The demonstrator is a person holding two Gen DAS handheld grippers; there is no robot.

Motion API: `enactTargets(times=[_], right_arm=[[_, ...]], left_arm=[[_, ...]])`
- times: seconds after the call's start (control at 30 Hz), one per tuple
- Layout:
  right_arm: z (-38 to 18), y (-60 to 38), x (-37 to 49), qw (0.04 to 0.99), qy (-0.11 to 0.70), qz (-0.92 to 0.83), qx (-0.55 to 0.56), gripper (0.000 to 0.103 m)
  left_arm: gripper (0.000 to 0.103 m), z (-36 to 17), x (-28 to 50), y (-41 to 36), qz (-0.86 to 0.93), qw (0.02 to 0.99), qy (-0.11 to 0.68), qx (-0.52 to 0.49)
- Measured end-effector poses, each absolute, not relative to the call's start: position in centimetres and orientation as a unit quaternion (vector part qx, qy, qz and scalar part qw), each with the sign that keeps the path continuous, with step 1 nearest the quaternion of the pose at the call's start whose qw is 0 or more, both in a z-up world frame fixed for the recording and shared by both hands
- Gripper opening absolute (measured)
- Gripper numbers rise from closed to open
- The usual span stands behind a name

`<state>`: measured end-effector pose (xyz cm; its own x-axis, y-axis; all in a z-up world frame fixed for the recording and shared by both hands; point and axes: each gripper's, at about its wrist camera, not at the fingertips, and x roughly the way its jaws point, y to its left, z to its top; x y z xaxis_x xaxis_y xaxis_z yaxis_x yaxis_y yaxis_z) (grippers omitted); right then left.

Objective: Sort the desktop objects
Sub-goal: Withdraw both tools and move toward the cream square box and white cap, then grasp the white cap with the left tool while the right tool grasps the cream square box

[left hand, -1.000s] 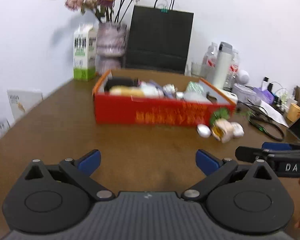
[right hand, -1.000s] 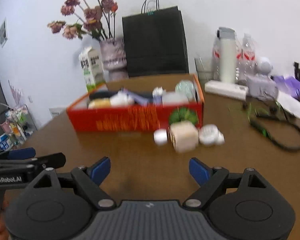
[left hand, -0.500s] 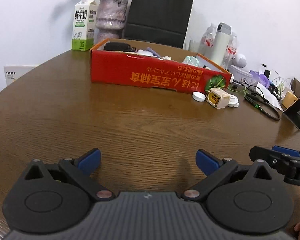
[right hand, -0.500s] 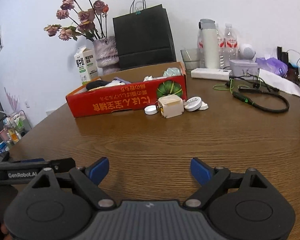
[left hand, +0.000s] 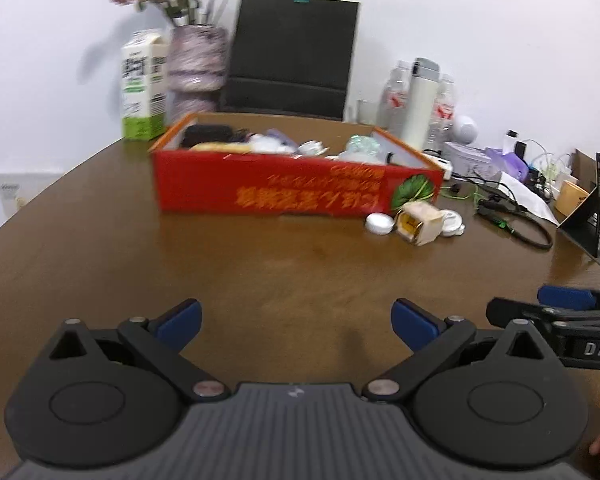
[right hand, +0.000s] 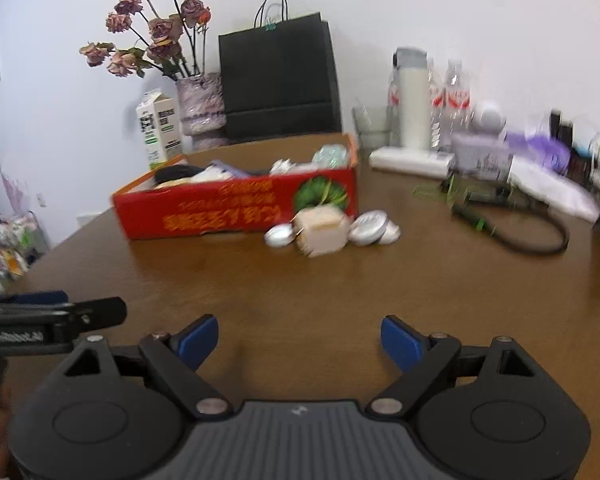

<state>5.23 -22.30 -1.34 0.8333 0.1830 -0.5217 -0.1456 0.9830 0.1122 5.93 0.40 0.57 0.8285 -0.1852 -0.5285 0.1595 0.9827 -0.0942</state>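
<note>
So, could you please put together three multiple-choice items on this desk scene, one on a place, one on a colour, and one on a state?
1. Where is the beige cube?
A. inside the red box
B. on the table in front of the red box
C. beside the milk carton

2. What colour is the paper bag by the wall?
A. black
B. white
C. red

3. How is the right gripper?
A. shut on a round tin
B. shut on nothing
C. open and empty

Answers:
1 B, it sits on bare wood just before the box's front wall, between round tins.
2 A, its whole face is black.
3 C, the blue pads stand wide apart over bare table.
</note>
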Motion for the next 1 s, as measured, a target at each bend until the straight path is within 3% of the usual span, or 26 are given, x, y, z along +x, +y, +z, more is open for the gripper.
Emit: enactTargets(times=[0.2, 0.27, 0.4, 0.47, 0.73, 0.93, 1.0], right_arm=[[-0.3, -23.6, 11.9, 0.958, 0.268, 0.097, 0.013, 0.086], [-0.4, -23.4, 14.8, 0.956, 0.272, 0.113, -0.001, 0.078], [-1.4, -22.5, 19.7, 0.943, 0.297, 0.150, -0.007, 0.062], [-2.1, -22.0, 20.9, 0.940, 0.310, 0.143, -0.017, 0.046], [-1.1, -25.2, 17.4, 0.945, 0.296, 0.135, 0.025, 0.045], [-0.6, -28.9, 14.2, 0.947, 0.282, 0.123, 0.090, 0.046], [-0.7, -29.1, 13.6, 0.947, 0.281, 0.120, 0.099, 0.046]], left_arm=[[0.099, 1.0, 10.6, -2.1, -0.119, 0.956, 0.267, 0.006], [0.094, 0.8, 11.9, -2.4, -0.124, 0.954, 0.273, 0.007], [0.093, 0.2, 14.0, -2.3, -0.113, 0.949, 0.294, 0.007], [0.091, -0.1, 14.8, -2.4, -0.116, 0.947, 0.301, 0.009], [0.081, -0.8, 18.5, -6.5, -0.154, 0.937, 0.309, 0.046], [0.055, -1.5, 21.6, -9.1, -0.165, 0.926, 0.340, 0.002], [0.029, -1.7, 21.5, -9.8, -0.150, 0.931, 0.332, 0.010]])
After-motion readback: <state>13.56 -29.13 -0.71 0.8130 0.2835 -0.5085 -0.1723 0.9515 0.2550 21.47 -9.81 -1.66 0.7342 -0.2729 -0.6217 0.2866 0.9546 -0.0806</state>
